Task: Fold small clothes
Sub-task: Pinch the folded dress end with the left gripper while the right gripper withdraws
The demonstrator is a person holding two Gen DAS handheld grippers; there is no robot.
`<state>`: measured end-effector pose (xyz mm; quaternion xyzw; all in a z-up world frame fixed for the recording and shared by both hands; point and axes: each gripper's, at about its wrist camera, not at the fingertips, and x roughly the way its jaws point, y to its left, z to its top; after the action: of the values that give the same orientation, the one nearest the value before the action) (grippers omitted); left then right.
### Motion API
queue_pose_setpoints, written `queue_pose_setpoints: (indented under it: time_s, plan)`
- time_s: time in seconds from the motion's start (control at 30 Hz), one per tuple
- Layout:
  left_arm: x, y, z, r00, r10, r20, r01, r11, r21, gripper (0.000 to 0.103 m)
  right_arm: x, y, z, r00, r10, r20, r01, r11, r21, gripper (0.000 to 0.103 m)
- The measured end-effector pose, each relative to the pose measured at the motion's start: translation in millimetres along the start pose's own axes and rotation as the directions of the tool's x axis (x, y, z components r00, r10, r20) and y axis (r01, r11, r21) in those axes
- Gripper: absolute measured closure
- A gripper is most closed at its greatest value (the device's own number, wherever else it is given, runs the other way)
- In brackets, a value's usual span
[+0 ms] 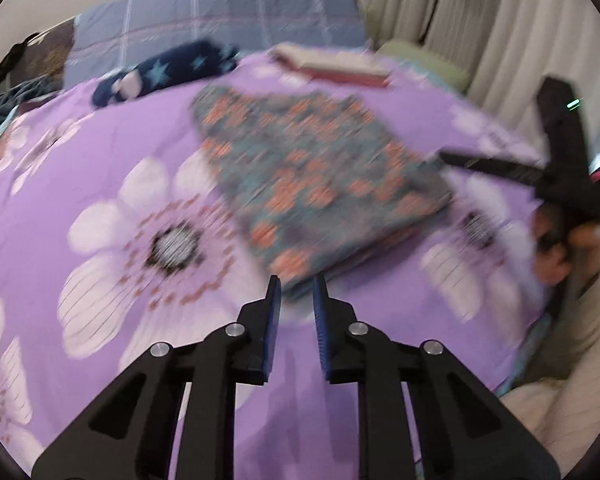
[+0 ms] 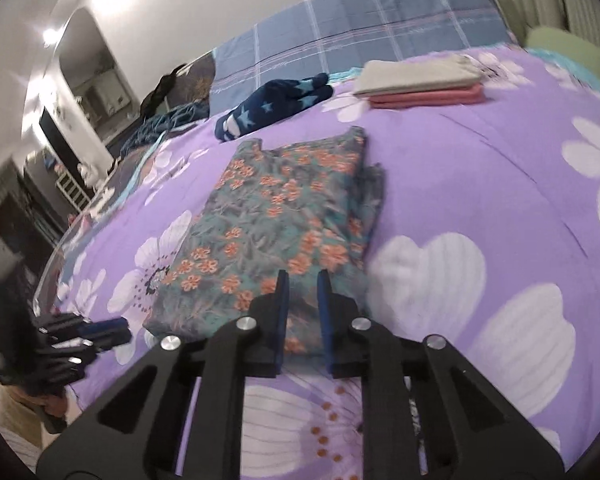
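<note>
A folded floral garment (image 1: 312, 176) (image 2: 276, 216), teal with orange flowers, lies flat on the purple flowered bedsheet (image 1: 80, 152) (image 2: 480, 152). My left gripper (image 1: 298, 280) hovers at its near corner, jaws a narrow gap apart with nothing pinched between them; the left wrist view is motion-blurred. My right gripper (image 2: 303, 276) hangs over the garment's near edge, its blue pads slightly apart and the cloth visible through the gap. Each gripper also shows in the other's view: the right gripper (image 1: 452, 160) beside the garment in a hand (image 1: 560, 248), the left gripper (image 2: 112, 326) low at the left.
A stack of folded clothes (image 2: 420, 84) (image 1: 332, 66), beige on pink, lies at the far side of the bed. A navy star-patterned piece (image 2: 272, 108) (image 1: 168, 70) lies beyond the garment. A blue plaid cover (image 2: 360, 28) sits behind, curtains (image 1: 500, 20) to the right.
</note>
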<state>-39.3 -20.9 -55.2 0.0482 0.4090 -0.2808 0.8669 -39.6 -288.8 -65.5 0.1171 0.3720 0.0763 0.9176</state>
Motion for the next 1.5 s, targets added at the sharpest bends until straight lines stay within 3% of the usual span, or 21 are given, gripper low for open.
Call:
queue_pose_setpoints:
  time_s: [0.1,0.3,0.37,0.57,0.77,0.83,0.9,1.0,1.1,1.27,1.33,1.43,1.5]
  plan:
    - [13.5,-17.2,10.3,0.999,-0.039,0.030,0.039,0.999,0.027,0.085,10.0,6.5,-0.3,1.000,-0.010,-0.022,0.010,1.000,-0.008,0.088]
    - [66.0,-15.6,8.6,0.997,0.032,-0.066,-0.031,0.999,0.015,0.085,28.1,-0.8,-8.2,0.992,-0.081,-0.095,0.082,0.997,0.011,0.089]
    - [64.6,-15.0,7.5,0.998,0.020,-0.057,-0.019,1.000,0.023,0.085,34.9,-7.3,-13.0,0.987,-0.103,-0.121,0.106,0.994,0.024,0.094]
    - [62.9,-18.7,11.9,0.996,0.017,-0.087,-0.014,0.999,0.037,0.081,36.5,2.4,-11.5,0.982,-0.152,-0.115,0.151,0.988,-0.019,0.093]
    - [50.8,-12.3,29.0,0.999,-0.023,-0.027,0.022,1.000,-0.014,0.081,30.1,8.5,-2.2,0.990,-0.111,-0.092,0.109,0.994,-0.027,0.088]
    - [48.1,-9.9,35.3,1.000,-0.005,0.006,0.005,1.000,-0.012,0.080,30.6,10.8,1.6,0.991,-0.101,-0.084,0.099,0.995,-0.035,0.088]
    - [55.2,-5.7,36.9,1.000,0.026,-0.008,-0.026,1.000,-0.013,0.079,35.2,9.4,4.1,0.992,-0.096,-0.086,0.093,0.995,-0.031,0.088]
    - [69.3,1.0,29.3,0.999,0.013,-0.041,-0.014,1.000,-0.023,0.079,47.6,-1.2,1.5,0.985,-0.120,-0.126,0.119,0.993,-0.010,0.092]
    - [68.8,-6.2,24.4,0.999,0.040,-0.018,-0.039,0.999,0.029,0.077,48.0,-9.8,1.9,0.986,-0.083,-0.142,0.088,0.996,0.024,0.093]
    - [69.1,-10.5,26.7,0.999,0.025,-0.023,-0.024,0.999,0.034,0.067,37.9,-7.4,31.5,0.992,-0.091,-0.083,0.090,0.996,-0.015,0.088]
    - [69.0,-10.2,26.8,1.000,0.016,-0.021,-0.015,1.000,0.022,0.065,38.4,-7.0,51.9,0.995,-0.090,-0.048,0.088,0.995,-0.036,0.078]
    - [68.5,-10.8,25.8,1.000,0.014,-0.017,-0.014,1.000,0.015,0.065,57.0,-8.6,84.7,0.997,-0.072,-0.038,0.071,0.996,-0.050,0.078]
    - [67.8,-11.5,25.5,1.000,0.019,-0.015,-0.019,1.000,0.015,0.065,81.6,-7.3,104.8,0.997,-0.004,-0.072,0.000,0.999,-0.050,0.082]
